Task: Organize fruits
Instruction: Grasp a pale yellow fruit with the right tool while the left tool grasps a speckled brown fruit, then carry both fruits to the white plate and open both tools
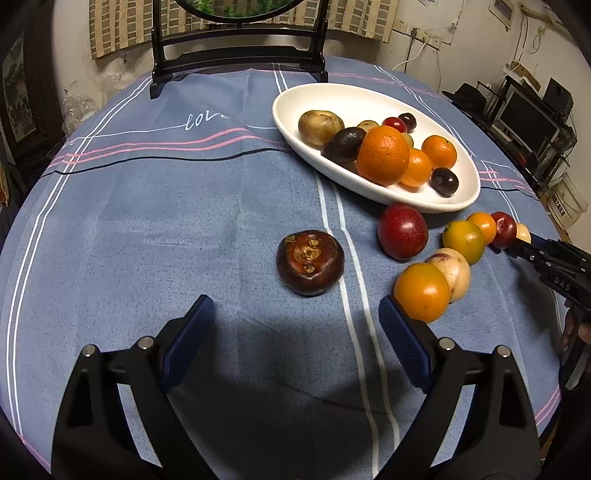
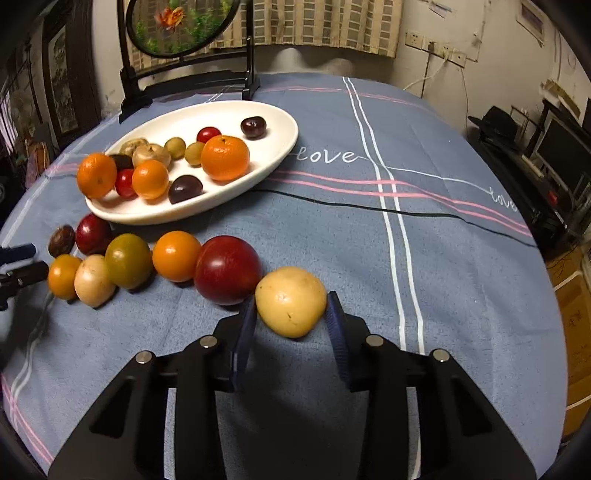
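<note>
A white oval dish (image 1: 291,110) (image 2: 280,122) holds several oranges, dark plums and brownish fruits. In front of it a row of fruits lies on the blue tablecloth: an orange (image 1: 421,291), a pale fruit (image 1: 456,267), a green-orange fruit (image 1: 463,240), a small orange (image 1: 482,225) and a red plum (image 1: 504,229). A dark brown mangosteen-like fruit (image 1: 309,262) lies apart, just ahead of my open left gripper (image 1: 297,321). My right gripper (image 2: 291,314) is shut on a yellow fruit (image 2: 290,301) at the row's right end, next to a large red plum (image 2: 227,269).
A black stand with a round painted screen (image 2: 181,26) stands at the table's far edge behind the dish. A second red plum (image 1: 402,230) lies by the dish rim. Shelves with monitors (image 1: 528,118) stand right of the table.
</note>
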Action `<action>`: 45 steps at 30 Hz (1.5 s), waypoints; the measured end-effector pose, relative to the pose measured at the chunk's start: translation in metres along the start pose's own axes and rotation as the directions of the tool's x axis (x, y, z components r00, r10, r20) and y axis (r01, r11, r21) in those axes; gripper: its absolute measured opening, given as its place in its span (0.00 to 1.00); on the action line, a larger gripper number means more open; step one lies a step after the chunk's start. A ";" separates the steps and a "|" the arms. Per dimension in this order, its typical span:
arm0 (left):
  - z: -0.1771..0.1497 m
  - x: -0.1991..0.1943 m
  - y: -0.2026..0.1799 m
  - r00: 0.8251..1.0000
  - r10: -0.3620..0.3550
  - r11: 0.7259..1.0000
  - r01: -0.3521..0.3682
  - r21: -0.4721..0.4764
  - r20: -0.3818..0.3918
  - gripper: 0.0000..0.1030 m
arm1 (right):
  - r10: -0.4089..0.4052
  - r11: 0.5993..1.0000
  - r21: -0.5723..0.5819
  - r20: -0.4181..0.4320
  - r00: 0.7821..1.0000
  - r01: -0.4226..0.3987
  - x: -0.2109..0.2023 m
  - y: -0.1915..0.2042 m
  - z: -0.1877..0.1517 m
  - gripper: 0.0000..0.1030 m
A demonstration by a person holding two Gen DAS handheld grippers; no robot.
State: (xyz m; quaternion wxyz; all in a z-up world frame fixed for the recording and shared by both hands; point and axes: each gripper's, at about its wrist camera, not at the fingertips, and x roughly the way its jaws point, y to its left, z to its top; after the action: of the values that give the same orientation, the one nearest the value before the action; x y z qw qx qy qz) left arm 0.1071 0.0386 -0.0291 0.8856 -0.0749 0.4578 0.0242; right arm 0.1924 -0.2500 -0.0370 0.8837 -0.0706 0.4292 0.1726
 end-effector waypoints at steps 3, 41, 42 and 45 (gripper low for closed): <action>0.003 0.002 0.003 1.000 0.009 1.000 -0.009 -0.004 0.000 0.89 | 0.039 0.999 0.021 0.011 0.999 -0.039 -0.006 -0.002 -0.004 0.37; 0.081 -0.031 -0.035 0.990 -0.031 0.995 0.018 0.093 0.140 0.42 | 0.155 0.984 -0.108 0.165 0.974 -0.138 -0.055 0.046 0.044 0.37; 0.091 -0.029 -0.040 0.988 -0.032 0.995 0.017 0.100 0.151 0.42 | 0.163 0.982 -0.125 0.168 0.972 -0.143 -0.051 0.053 0.054 0.37; 0.117 -0.019 -0.049 0.984 -0.033 0.994 0.014 0.112 0.174 0.42 | 0.161 0.981 -0.138 0.181 0.970 -0.137 -0.039 0.064 0.077 0.37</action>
State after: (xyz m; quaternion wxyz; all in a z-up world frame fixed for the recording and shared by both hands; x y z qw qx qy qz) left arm 0.1961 0.0088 0.0581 0.9255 -0.0288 0.3777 -0.0050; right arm 0.2030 -0.1788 0.0426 0.8992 -0.0761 0.3348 0.2711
